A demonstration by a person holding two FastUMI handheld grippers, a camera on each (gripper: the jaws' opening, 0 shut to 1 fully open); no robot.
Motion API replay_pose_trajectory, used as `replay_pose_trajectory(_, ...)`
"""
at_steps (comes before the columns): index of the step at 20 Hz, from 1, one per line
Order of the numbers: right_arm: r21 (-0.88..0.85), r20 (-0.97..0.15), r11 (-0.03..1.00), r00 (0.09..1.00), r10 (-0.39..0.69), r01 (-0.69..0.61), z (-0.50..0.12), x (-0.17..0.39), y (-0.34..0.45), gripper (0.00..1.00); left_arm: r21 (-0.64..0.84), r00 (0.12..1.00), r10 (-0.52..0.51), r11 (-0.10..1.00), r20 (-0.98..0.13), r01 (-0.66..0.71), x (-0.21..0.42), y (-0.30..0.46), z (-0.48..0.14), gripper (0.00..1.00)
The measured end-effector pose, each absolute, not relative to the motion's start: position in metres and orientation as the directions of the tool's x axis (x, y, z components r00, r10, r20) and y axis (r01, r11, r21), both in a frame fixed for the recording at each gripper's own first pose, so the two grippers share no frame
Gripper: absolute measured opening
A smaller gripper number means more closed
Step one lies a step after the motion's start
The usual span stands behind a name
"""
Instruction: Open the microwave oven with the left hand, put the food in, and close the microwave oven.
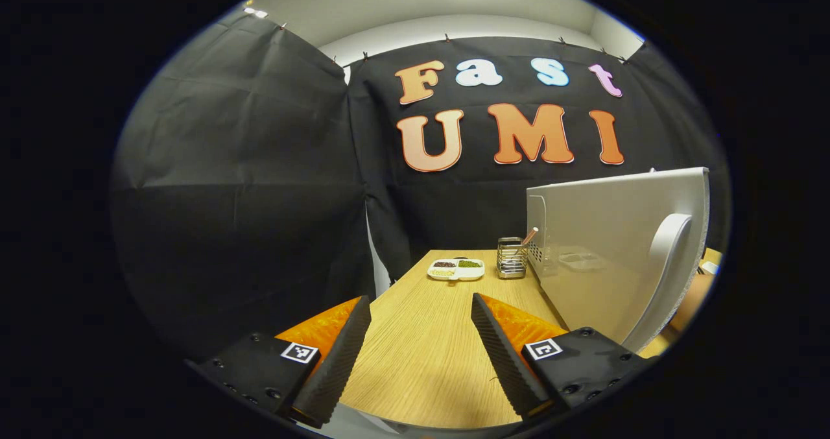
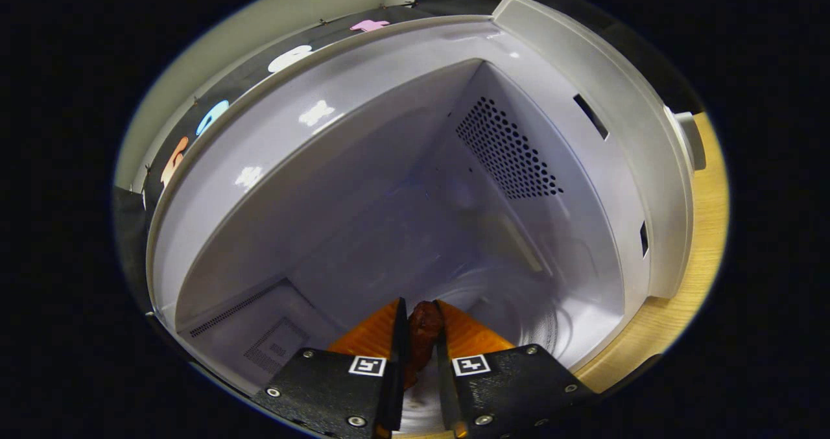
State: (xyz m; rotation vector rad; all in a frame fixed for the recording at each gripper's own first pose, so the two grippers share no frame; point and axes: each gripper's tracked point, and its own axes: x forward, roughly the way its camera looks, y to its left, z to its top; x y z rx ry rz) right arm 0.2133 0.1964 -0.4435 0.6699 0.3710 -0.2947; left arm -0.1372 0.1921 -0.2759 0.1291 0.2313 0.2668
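Note:
The white microwave (image 2: 363, 166) stands with its cavity open in the right gripper view, tilted in the picture. My right gripper (image 2: 420, 322) reaches into the cavity and is shut on a dark brown piece of food (image 2: 425, 332), held just above the glass turntable (image 2: 519, 309). In the left gripper view the microwave's door (image 1: 616, 251) is swung open at the right, its curved white handle (image 1: 661, 277) facing me. My left gripper (image 1: 421, 316) hangs open beside the door, over the wooden table (image 1: 428, 342), with nothing between its fingers.
At the table's far end lie a white divided plate (image 1: 456, 269) with small portions and a metal wire holder (image 1: 511, 257) with a utensil in it, close to the microwave's side. Black cloth walls close the booth at the left and back.

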Motion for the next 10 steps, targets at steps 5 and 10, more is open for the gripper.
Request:
replay_pose_trajectory(5, 0.345, -0.478, 0.871, 0.864, -0.158, 0.35, -0.447, 0.207, 0.18, 0.42, 0.155, 0.95, 0.248, 0.963, -0.192, -0.22, -0.14, 0.176, -0.267, 1.0)
replay_pose_trajectory(10, 0.257, -0.522, 0.925, 0.846, -0.111, 0.28, -0.457, 0.191, 0.18, 0.46, 0.154, 0.95, 0.239, 0.966, -0.202, -0.21, -0.14, 0.165, -0.268, 1.0)
